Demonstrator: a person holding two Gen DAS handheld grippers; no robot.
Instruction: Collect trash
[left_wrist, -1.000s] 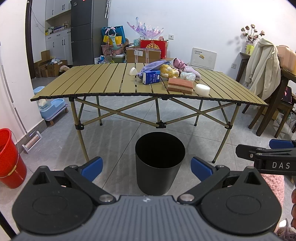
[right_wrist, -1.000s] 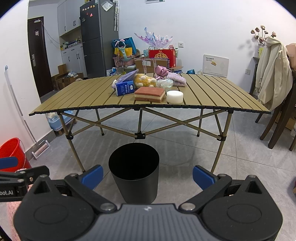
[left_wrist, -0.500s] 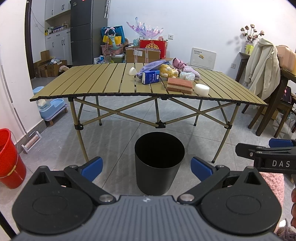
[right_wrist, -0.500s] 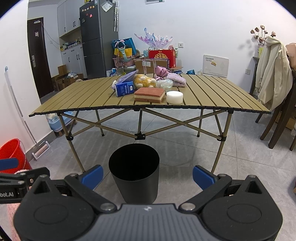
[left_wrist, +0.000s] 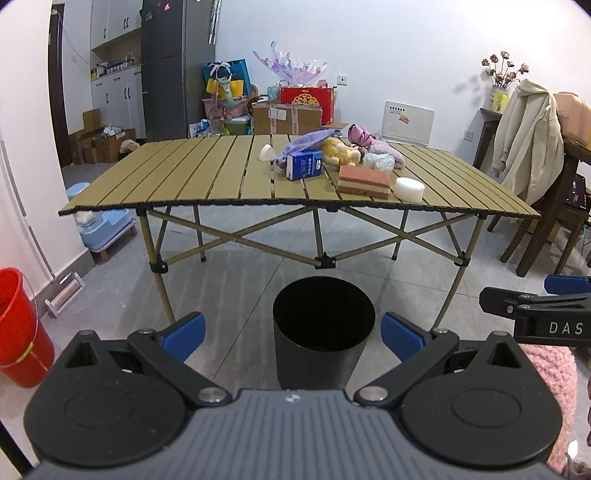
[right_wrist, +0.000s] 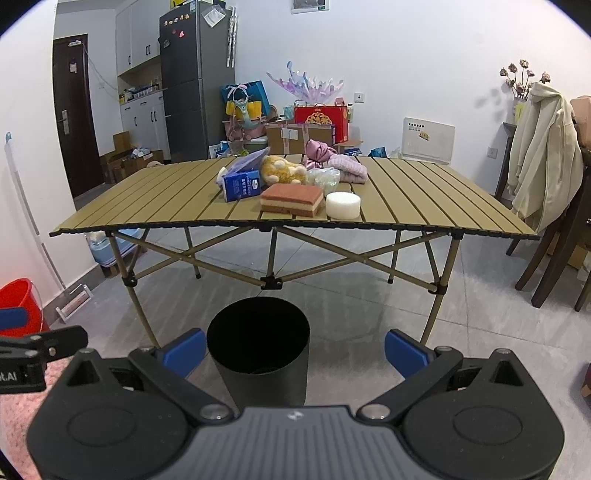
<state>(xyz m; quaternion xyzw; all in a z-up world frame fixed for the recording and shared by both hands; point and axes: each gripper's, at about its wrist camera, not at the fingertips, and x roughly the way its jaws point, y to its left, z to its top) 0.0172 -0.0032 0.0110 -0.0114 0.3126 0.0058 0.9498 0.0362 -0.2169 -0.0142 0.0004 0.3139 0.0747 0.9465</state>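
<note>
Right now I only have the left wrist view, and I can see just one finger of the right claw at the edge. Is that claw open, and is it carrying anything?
Observer: In the right wrist view the right claw is open, its blue pads wide apart with nothing between them.
Operator: Where is the black bin for that claw?
Observer: The black bin stands on the floor left of its centre line, near the left pad, in front of the table.
Operator: Can it see the white cone?
Observer: Only partly. The white cone peeks out behind the blue carton.
</note>
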